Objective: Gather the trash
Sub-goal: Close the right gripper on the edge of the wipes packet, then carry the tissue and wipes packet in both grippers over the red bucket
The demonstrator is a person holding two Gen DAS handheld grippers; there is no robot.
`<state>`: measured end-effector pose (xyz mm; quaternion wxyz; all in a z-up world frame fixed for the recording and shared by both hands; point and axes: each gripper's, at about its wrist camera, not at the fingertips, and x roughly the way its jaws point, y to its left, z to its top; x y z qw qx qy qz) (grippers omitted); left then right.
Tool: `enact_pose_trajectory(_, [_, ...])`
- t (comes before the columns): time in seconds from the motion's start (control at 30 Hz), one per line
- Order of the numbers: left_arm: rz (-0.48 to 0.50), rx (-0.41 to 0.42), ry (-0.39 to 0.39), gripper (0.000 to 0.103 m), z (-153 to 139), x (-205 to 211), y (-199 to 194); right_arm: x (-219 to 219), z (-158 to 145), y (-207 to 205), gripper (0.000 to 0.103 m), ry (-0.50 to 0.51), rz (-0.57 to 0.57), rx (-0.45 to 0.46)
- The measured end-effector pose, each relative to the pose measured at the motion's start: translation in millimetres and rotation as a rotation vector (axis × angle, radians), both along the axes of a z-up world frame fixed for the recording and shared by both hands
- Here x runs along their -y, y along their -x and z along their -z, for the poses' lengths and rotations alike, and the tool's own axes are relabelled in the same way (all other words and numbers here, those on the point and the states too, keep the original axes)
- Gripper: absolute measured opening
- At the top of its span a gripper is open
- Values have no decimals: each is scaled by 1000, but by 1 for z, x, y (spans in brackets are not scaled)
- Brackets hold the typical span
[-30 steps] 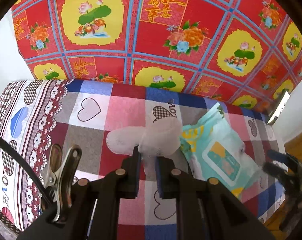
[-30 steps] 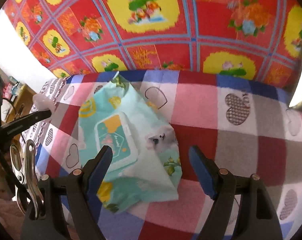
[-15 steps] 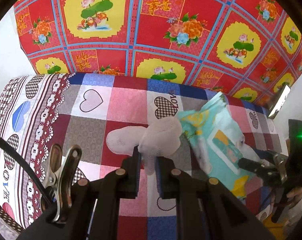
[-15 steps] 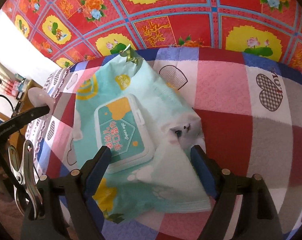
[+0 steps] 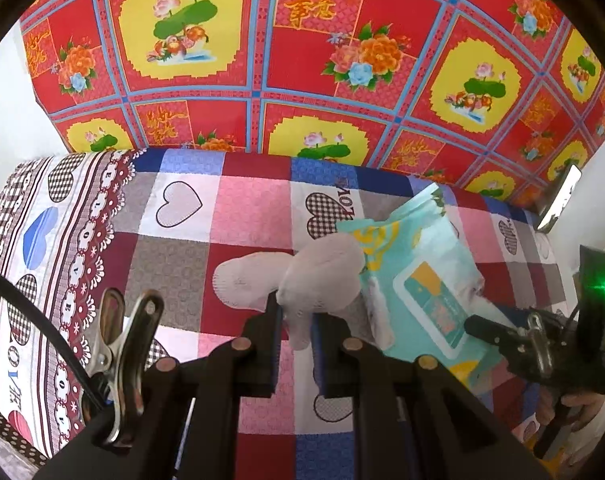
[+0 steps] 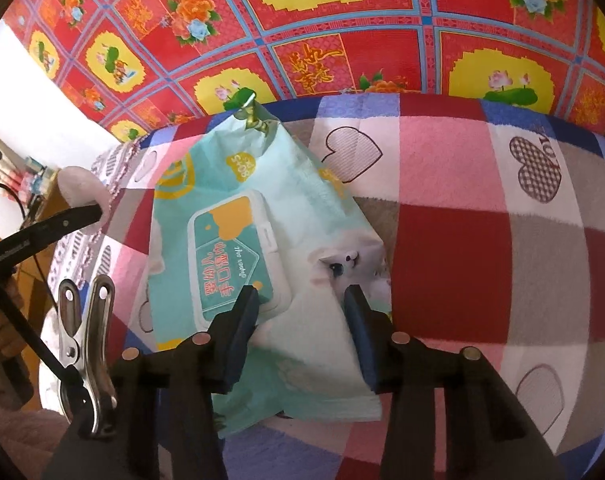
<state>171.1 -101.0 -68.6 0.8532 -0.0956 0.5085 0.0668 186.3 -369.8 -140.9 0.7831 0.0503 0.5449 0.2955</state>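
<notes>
My left gripper (image 5: pixel 296 316) is shut on a white crumpled wad (image 5: pixel 318 276) and holds it just above the checked heart-print sheet (image 5: pixel 174 264). To its right lies a mint-green wet-wipes pack (image 5: pixel 422 280) with a white lid. In the right wrist view my right gripper (image 6: pixel 300 300) is down over the near half of the wipes pack (image 6: pixel 238 216), jaws closing. One fingertip (image 6: pixel 248 300) is at the lid's corner, the other by the printed cat. The left gripper's finger (image 6: pixel 62 220) and the wad (image 6: pixel 82 188) show at the far left.
A red and yellow floral cloth (image 5: pixel 302 60) hangs behind the sheet. A metal clip (image 5: pixel 130 344) is fixed beside the left gripper and another clip (image 6: pixel 86 344) beside the right. A hand (image 5: pixel 582 432) holds the right gripper. Wooden furniture (image 6: pixel 42 200) stands at the left.
The right gripper has come forward and down over the wipes pack and its jaws have narrowed from wide apart. The left gripper has stayed put with the wad.
</notes>
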Motion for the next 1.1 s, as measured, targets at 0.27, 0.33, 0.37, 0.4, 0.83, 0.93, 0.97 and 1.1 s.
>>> enact_pose_trajectory(0.27, [-17, 13, 3, 13, -2, -1, 2, 2, -11, 18, 34, -121, 22, -22])
enact_pose_trajectory(0.33, [-17, 17, 0, 13, -4, -2, 3, 2, -10, 22, 34, -149, 32, -30])
enact_pose_trajectory(0.37, [-16, 19, -2, 13, -5, -2, 4, 2, -10, 24, 34, -164, 39, -38])
enact_pose_trajectory(0.4, [-16, 22, -5, 13, -6, -2, 5, 2, -9, 27, 34, -186, 49, -50])
enact_pose_trajectory(0.83, [-57, 59, 0, 13, -23, -22, 23, 0, -28, 56, 33, -418, 101, -83])
enact_pose_trajectory(0.93, [-56, 66, -6, 13, -26, -27, 31, -4, -35, 63, 33, -447, 111, -75])
enact_pose_trajectory(0.97, [-57, 69, -5, 13, -28, -29, 33, -6, -37, 66, 33, -449, 112, -68])
enact_pose_trajectory(1.1, [-56, 82, -1, 13, -32, -40, 50, -18, -48, 79, 33, -463, 103, -47])
